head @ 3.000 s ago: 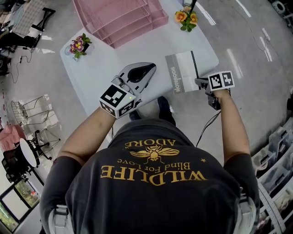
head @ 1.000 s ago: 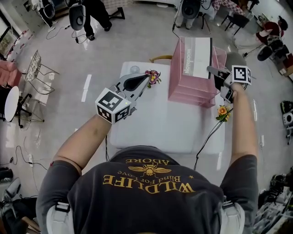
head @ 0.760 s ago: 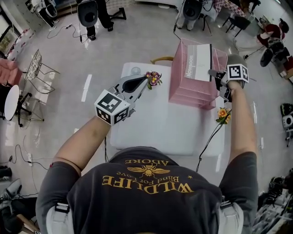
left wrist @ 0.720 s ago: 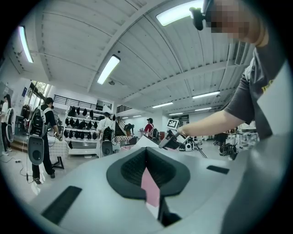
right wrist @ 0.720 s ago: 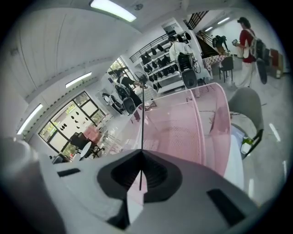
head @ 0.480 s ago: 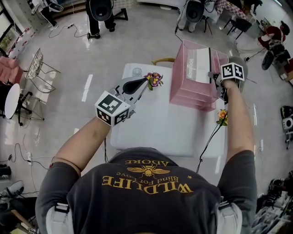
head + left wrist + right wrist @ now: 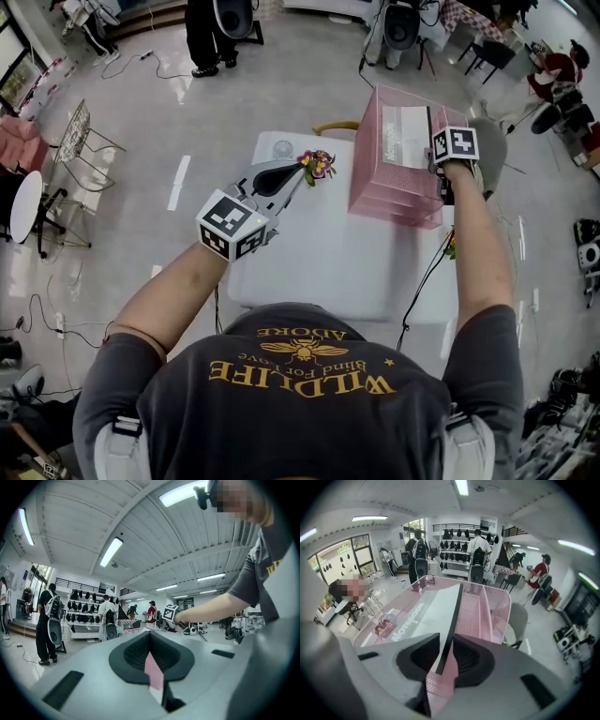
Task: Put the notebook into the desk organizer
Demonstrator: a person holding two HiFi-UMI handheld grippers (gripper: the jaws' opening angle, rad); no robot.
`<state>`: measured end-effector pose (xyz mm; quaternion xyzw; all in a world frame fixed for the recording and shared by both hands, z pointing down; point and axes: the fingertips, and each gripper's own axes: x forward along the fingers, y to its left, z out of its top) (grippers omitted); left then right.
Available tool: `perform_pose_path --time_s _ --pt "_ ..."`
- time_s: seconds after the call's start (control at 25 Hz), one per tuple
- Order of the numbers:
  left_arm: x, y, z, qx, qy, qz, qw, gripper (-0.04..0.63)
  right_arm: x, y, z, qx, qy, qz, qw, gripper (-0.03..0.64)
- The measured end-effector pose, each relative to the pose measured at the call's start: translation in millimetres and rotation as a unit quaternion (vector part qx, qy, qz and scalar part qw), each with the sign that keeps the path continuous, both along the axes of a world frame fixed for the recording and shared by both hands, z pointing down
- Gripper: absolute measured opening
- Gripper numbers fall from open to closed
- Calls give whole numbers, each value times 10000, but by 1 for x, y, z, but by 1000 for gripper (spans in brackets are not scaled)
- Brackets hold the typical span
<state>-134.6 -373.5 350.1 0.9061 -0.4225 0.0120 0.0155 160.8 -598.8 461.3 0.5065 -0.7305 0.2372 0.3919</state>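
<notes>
Nearest you, your shirt is showing "ADORE", "Blind For Love" and "WILDLIFE" in gold print. Just past it, you're holding the left gripper over the table, well to the left of the desk organizer. Its jaws are lying together with nothing in them, the tips just beside the little bunch of flowers. At the organizer's near right corner you're pointing the right gripper down into the top tray, and its jaws have just been opening. The pads are standing off the dark spine edge of the notebook, which is sitting between them. The notebook itself is lying along the left side of the organizer's top tray, with "Notebook" running down its pale cover. So the placing is looking all but done. What's remaining, I'd judge, is drawing the right gripper clear without dragging the spine back out. Beyond the organizer, people are standing about the hall.
</notes>
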Motion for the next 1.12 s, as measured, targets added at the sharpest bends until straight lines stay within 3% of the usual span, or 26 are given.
perform_pose_path --time_s 0.16,0.28,0.56,0.76,0.96,1.12 --pt "-2 4 -4 53 26 -10 10000 2 6 -2 -17 437 426 101 9981 98" --pt "-4 8 -8 89 56 -15 9999 2 3 1 -37 775 435 43 9960 125" --pt "-12 16 -23 103 301 -60 9995 2 -29 28 -94 1715 -648 -365 9824 127" --pt "-23 23 -43 137 440 -174 9988 2 -56 74 -146 2431 -1644 -842 9522 127" --pt "-39 33 -53 186 500 -384 9978 2 -87 129 -184 3157 -2310 -1444 9089 125" --pt "-46 48 -59 308 480 -392 9976 2 -107 179 -193 3479 -2703 -1722 8811 24"
